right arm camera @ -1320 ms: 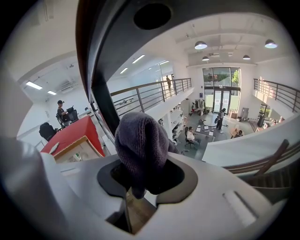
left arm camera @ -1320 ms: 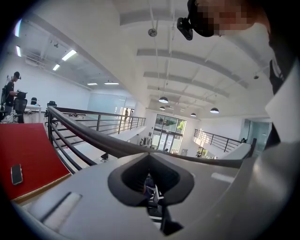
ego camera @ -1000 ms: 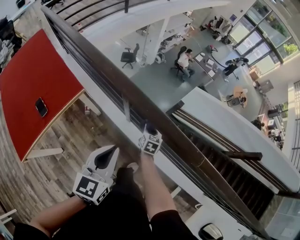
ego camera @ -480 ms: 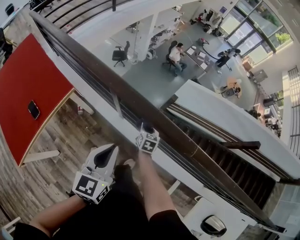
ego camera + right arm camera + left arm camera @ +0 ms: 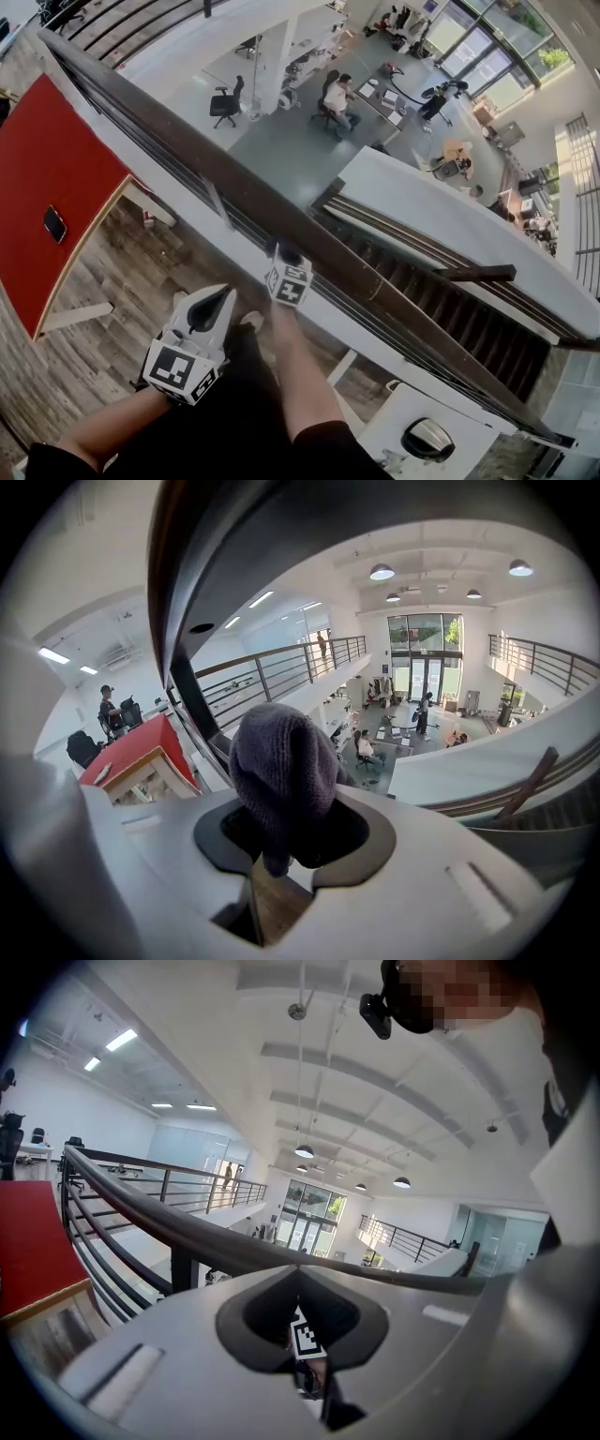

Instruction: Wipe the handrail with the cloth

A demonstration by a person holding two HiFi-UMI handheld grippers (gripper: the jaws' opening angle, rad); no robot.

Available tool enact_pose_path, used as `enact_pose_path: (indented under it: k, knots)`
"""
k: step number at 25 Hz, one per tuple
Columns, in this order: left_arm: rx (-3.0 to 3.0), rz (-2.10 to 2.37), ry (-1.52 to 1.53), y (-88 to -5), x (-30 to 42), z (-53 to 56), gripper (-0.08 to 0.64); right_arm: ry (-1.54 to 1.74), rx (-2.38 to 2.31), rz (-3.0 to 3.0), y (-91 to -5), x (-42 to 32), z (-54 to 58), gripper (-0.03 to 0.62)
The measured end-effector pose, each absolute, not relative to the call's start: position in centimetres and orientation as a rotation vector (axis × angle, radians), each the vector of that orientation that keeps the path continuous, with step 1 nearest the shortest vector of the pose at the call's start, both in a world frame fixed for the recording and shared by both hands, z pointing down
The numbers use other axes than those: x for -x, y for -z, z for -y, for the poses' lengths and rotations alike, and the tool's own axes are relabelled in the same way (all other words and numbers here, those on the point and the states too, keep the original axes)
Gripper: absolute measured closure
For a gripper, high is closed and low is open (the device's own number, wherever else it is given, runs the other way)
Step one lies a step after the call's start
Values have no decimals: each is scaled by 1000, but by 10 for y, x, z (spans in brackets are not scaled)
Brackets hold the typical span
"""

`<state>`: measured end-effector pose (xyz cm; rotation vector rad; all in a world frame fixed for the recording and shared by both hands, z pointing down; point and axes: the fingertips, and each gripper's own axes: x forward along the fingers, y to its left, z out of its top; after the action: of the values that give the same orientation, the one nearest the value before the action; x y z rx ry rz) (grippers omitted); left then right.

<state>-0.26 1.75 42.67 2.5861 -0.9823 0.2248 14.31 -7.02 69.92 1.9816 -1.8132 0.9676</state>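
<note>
The red table (image 5: 56,159) has slid left in my view since a second ago, yet my left tongs (image 5: 223,298) stay closed on nothing, held back as the spare, while ahead of them my right tongs (image 5: 284,253) keep the cloth (image 5: 281,766) pinched at the near edge of the handrail (image 5: 169,141), just beyond their tips, for wiping.

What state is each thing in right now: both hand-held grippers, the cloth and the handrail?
Left hand-held gripper, shut, empty, low and apart from the handrail.
Right hand-held gripper, shut on the cloth, up at the handrail.
Cloth, bunched, clamped between the right jaws, sticking out past them.
Handrail, dark, cloth at its near edge; contact not clear.
</note>
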Motion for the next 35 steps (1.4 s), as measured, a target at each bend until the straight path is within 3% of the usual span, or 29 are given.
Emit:
enact_pose_path:
  k: [35]
  knots:
    - [-2679, 787, -210, -422, -43, -38, 560, -1027, -2147, 1626, -704, -217, -9, 480]
